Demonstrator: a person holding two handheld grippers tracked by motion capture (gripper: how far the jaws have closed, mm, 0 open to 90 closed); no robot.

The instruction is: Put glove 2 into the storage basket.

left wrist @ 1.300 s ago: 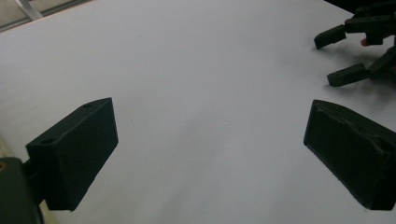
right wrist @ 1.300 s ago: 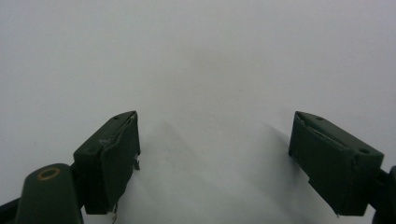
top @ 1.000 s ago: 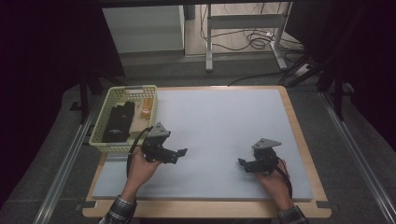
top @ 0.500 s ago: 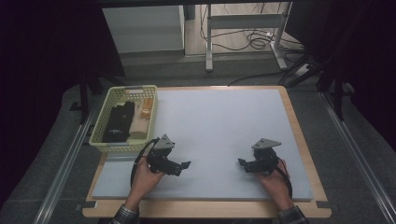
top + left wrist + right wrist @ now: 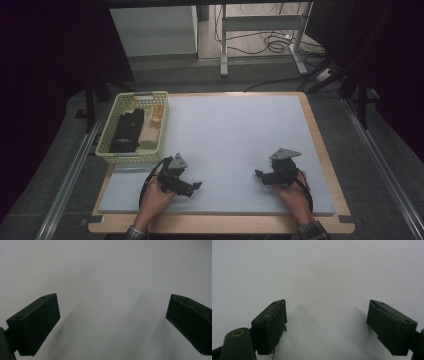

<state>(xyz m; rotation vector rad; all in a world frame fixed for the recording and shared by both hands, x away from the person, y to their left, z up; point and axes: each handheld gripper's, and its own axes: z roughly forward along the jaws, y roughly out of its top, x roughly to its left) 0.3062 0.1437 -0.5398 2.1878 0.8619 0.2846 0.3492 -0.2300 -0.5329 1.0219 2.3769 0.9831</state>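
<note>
the left gripper (image 5: 196, 186) has pulled back from the basket (image 5: 111, 134) at 10 o'clock to the mat (image 5: 235, 130) edge, released and empty, the right gripper (image 5: 259, 175) likewise released at 5 o'clock, so the glove (image 5: 127, 131) lies in the basket, likely delivered.

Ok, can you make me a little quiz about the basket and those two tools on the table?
1. True or false: the left tool is open with nothing between its jaws.
2. The yellow basket sits at which side of the grey mat: A left, B right, C middle?
3. Fill in: the dark glove lies ___ the basket.

Key: 1 true. 2 A. 3 inside.
</note>
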